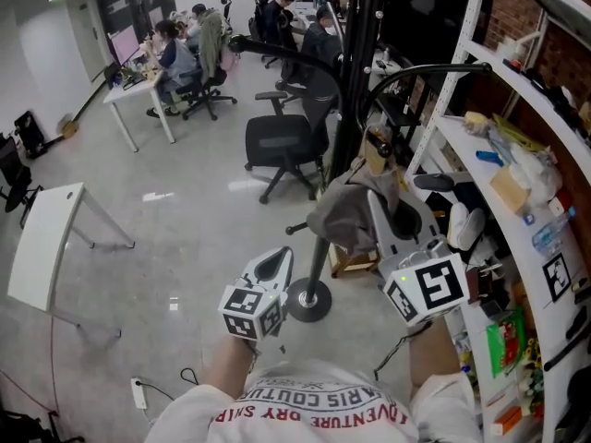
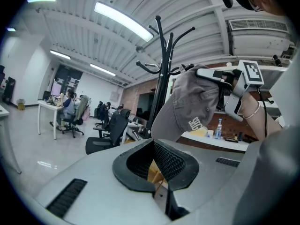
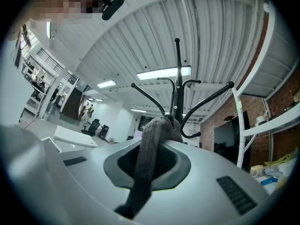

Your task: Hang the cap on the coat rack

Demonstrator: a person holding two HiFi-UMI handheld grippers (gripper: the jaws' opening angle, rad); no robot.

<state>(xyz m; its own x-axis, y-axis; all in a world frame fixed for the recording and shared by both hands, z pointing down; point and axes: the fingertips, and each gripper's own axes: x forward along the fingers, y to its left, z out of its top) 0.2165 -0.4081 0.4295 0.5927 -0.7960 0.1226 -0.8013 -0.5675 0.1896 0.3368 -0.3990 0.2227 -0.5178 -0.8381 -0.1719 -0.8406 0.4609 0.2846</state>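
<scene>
1 cap [image 1: 343, 215] pinched in right claw [image 1: 377, 209], jaws clamped on its fabric, held up beside the 1 coat rack [image 1: 355, 81] pole. Left claw [image 1: 277, 266] closed, empty.

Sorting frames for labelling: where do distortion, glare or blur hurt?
Head view: shelves bow at the right edge, lamp glare on the floor. Left gripper view: dark round rim, ceiling light blown out, cap sharp. Right gripper view: fisheye, the cap's near fabric slightly soft.

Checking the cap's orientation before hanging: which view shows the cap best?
The left gripper view: the whole cap, seen from the side. The head view shows the cap bunched, from above; the right gripper view shows only a pinched fold.
</scene>
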